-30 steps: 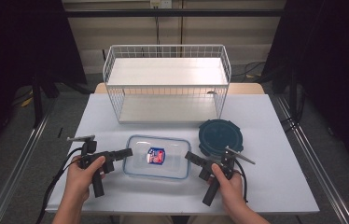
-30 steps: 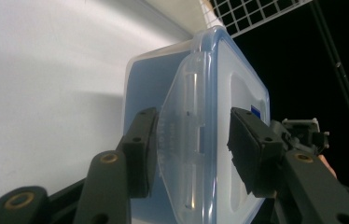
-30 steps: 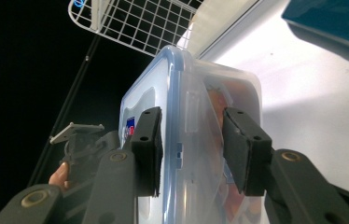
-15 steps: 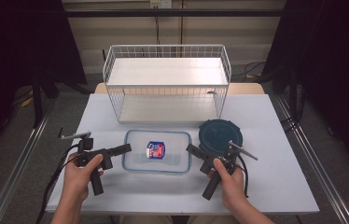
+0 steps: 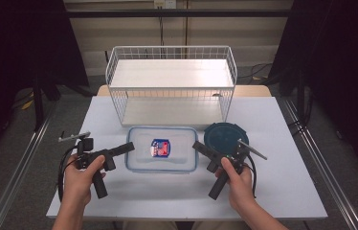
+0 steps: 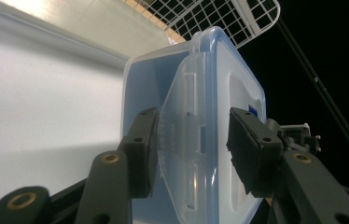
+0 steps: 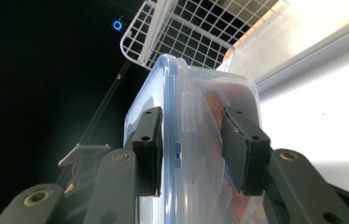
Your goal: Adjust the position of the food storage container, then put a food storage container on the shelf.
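Observation:
A clear rectangular food box with a blue-rimmed snap lid and a small blue and red label hangs level just above the white table, between my two grippers. My left gripper is shut on its left end, and my right gripper is shut on its right end. In the left gripper view the black pads clamp the box across its side latch flap. In the right gripper view the pads squeeze the other end of the box above and below.
A white wire basket lies on its side at the back of the table, its open face toward me. A dark teal round lid rests just right of the box, behind my right gripper. Dark floor and rails flank the table.
Both hands have risen a little, and the box has come up off the table with them, toward the basket in the high view. The grips have not changed.

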